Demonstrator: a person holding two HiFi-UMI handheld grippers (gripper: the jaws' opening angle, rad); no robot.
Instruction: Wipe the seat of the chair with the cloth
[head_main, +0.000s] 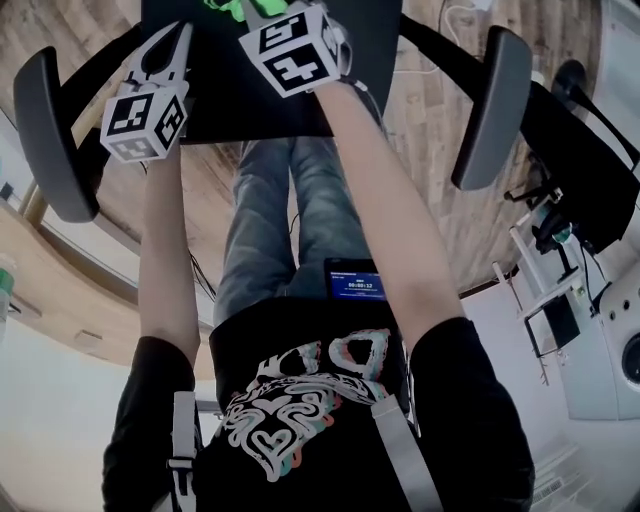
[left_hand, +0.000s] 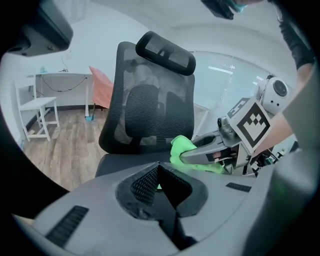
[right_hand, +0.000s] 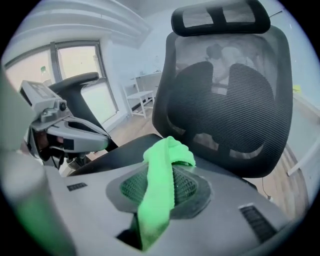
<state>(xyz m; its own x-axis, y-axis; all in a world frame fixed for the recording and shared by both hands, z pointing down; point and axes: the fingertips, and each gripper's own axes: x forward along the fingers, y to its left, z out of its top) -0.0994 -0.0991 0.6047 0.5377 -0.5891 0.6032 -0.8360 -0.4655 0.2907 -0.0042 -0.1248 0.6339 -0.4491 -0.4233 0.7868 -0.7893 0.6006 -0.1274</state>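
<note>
– Cloth (right_hand: 167, 150) looks soft, light and limp. It is clamped in the right tongs (right_hand: 161, 186), a fold bunched at the tip, just above the seat (right_hand: 127, 150).
– The hold seems sound. I'd guess the loose end may bunch up when dragged. And the left tongs (left_hand: 159, 172)?
– Pressed together, gripping nothing, close beside the other pair.
– And the surface?
– The seat is dark and smooth-looking, with a mesh back (right_hand: 225, 100) behind it and armrests (head_main: 495, 100) on either side. The floor (left_hand: 55, 145) is wood.

left claw (left_hand: 159, 166): jaws together | right claw (right_hand: 165, 172): clamped on cloth (right_hand: 157, 200)
</note>
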